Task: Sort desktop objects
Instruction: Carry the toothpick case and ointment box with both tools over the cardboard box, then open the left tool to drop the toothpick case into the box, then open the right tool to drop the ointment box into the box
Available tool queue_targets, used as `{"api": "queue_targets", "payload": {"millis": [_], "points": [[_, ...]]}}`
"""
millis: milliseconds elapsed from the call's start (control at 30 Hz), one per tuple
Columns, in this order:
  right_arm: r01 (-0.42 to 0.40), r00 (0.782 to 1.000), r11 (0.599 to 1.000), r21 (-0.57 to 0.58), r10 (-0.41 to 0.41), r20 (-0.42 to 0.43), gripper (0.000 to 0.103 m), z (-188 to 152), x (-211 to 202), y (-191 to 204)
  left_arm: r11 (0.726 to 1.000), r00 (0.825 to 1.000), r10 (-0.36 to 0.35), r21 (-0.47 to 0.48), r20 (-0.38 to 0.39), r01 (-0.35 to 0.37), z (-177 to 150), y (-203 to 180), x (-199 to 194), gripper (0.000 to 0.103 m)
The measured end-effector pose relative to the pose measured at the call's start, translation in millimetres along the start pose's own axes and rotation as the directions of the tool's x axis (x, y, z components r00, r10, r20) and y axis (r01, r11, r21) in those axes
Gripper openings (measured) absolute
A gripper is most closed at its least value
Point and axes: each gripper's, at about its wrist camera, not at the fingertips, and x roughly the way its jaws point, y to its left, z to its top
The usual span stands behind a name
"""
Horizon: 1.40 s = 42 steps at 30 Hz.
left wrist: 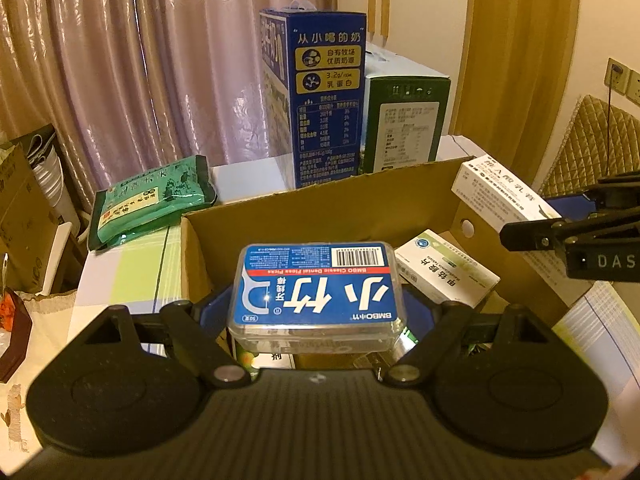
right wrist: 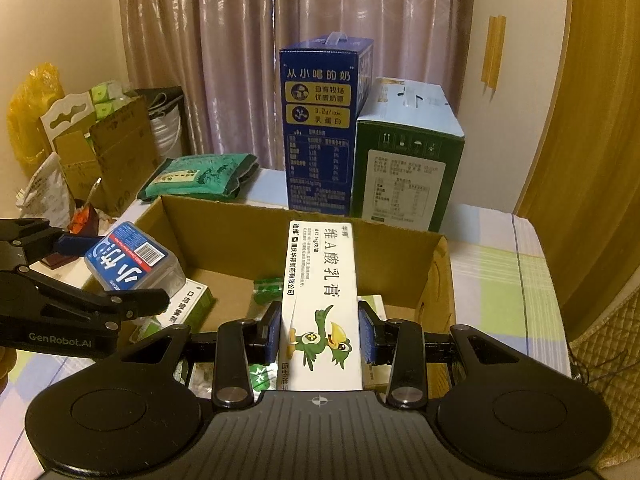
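You hold the dental floss box [left wrist: 316, 292] in the left gripper [left wrist: 316, 320], jaws clenched on its short sides, long axis across them, just over the cardboard box [left wrist: 320, 208]. The right gripper [right wrist: 320, 336] grasps the white ointment carton [right wrist: 320, 300], long axis pointing away from you. I judge this the placing step; next, lower both inside and release

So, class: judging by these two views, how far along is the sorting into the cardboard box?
Done: several small packets already lie inside the cardboard box.

In hand: the left tongs grip the floss-pick case and the right tongs grip the white ointment carton, both over the box.

Left: releasing both; the green pouch sits outside.
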Motion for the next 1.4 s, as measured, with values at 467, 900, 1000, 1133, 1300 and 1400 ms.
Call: {"api": "queue_targets", "payload": {"millis": [467, 900, 1000, 1133, 1300, 1400], "points": [[-0.003, 1.000, 1.000, -0.001, 0.003, -0.017, 0.035, -1.1, 16.0, -1.5, 0.999, 1.000, 0.008, -0.039, 0.001, -0.008, -1.4, 9.1, 23.1, 0.086], [-0.004, 1.000, 1.000, -0.004, 0.004, -0.023, 0.035, -1.4, 20.7, -1.2, 1.000, 1.000, 0.013, -0.023, 0.010, -0.013, -9.6, 14.6, 8.5, 0.086], [-0.007, 1.000, 1.000, -0.002, 0.007, -0.021, 0.035, -0.9, 20.0, -0.2, 1.000, 1.000, 0.013, -0.021, 0.015, -0.012, -9.0, 14.2, 5.7, 0.086], [-0.008, 1.000, 1.000, -0.002, 0.008, -0.021, 0.035, 0.8, 19.4, 1.1, 1.000, 1.000, 0.015, -0.014, 0.015, -0.015, -9.7, 13.7, 4.3, 0.086], [-0.008, 1.000, 1.000, -0.004, 0.008, -0.017, 0.035, 3.4, 18.7, 1.9, 1.000, 1.000, 0.016, -0.015, 0.012, -0.016, -10.8, 15.0, 3.2, 0.086], [-0.008, 1.000, 1.000, -0.006, 0.008, -0.015, 0.035, 6.2, 18.5, 3.0, 1.000, 1.000, 0.018, -0.014, 0.013, -0.018, -10.2, 15.3, 2.7, 0.086]]}}
